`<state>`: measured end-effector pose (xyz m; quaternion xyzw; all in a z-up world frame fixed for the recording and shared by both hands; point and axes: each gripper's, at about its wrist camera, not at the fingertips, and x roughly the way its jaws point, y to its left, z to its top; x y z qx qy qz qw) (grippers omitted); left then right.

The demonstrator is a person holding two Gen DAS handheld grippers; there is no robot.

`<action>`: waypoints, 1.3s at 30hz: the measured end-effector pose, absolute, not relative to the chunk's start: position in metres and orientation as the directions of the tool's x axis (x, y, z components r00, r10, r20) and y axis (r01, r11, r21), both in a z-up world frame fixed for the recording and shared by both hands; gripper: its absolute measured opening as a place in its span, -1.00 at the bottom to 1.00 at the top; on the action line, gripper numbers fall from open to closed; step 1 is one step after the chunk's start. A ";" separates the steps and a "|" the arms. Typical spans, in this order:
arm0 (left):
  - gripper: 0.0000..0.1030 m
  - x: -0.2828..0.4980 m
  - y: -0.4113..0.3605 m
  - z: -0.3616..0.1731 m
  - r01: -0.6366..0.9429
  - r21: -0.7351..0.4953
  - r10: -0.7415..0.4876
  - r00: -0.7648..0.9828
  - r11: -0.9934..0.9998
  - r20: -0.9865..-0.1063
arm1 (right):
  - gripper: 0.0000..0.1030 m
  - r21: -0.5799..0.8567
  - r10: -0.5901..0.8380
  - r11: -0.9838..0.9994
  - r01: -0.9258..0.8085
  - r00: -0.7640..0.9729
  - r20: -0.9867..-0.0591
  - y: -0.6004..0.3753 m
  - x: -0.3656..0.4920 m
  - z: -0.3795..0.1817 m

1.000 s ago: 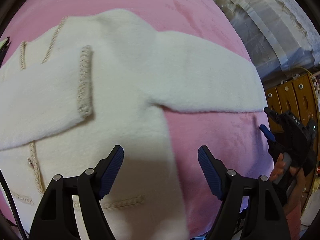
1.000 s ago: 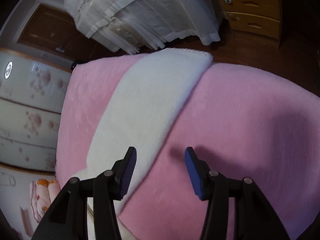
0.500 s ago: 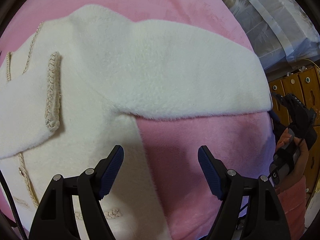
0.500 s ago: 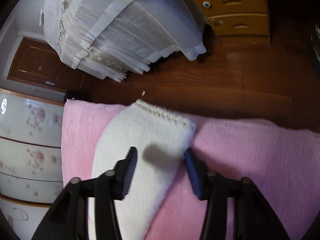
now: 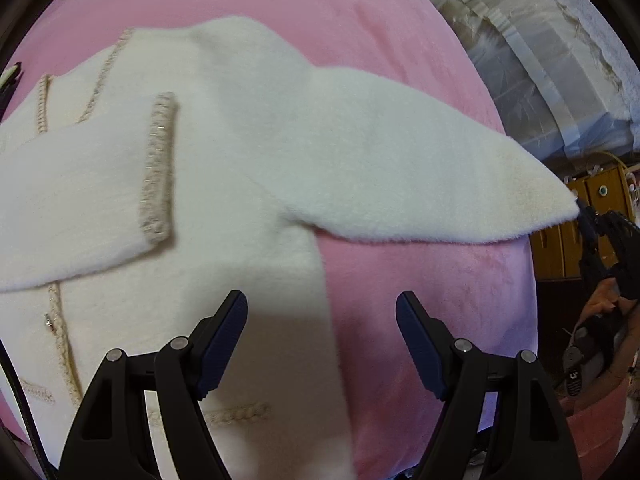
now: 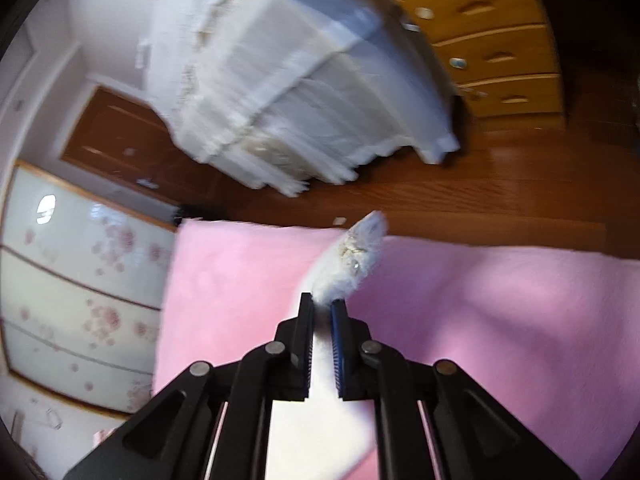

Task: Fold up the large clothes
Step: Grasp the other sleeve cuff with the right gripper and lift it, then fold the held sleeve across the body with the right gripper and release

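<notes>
Your right gripper was half open over the sleeve cuff a second ago; now its jaws are closing on it, cuff pinched between the pads and poking out past the tips. In the left view the sleeve, flat before, rises off the pink blanket to a point at far right. So the sleeve fold looks ready to start.

Your left gripper is unchanged: wide open, holding nothing, over the near hem edge of the white cardigan, which lies spread on the blanket, the other sleeve already folded across its front.
</notes>
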<state>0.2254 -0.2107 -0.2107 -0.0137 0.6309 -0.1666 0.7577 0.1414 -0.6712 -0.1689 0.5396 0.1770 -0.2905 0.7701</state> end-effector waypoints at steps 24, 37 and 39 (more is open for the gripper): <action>0.50 0.227 0.045 -0.150 0.243 -0.215 -0.285 0.302 0.946 -0.910 | -0.88 0.577 0.077 0.767 0.280 0.852 -0.517 -0.315 0.262 -0.083; 0.54 0.268 0.096 -0.191 0.150 -0.333 -0.362 0.262 0.931 -0.895 | -0.80 0.338 0.216 0.923 0.185 0.478 -0.852 -0.207 0.290 -0.227; 0.54 0.276 0.094 -0.203 0.108 -0.386 -0.401 0.255 0.916 -0.880 | -0.78 0.375 0.263 0.912 0.168 0.464 -0.846 -0.214 0.285 -0.232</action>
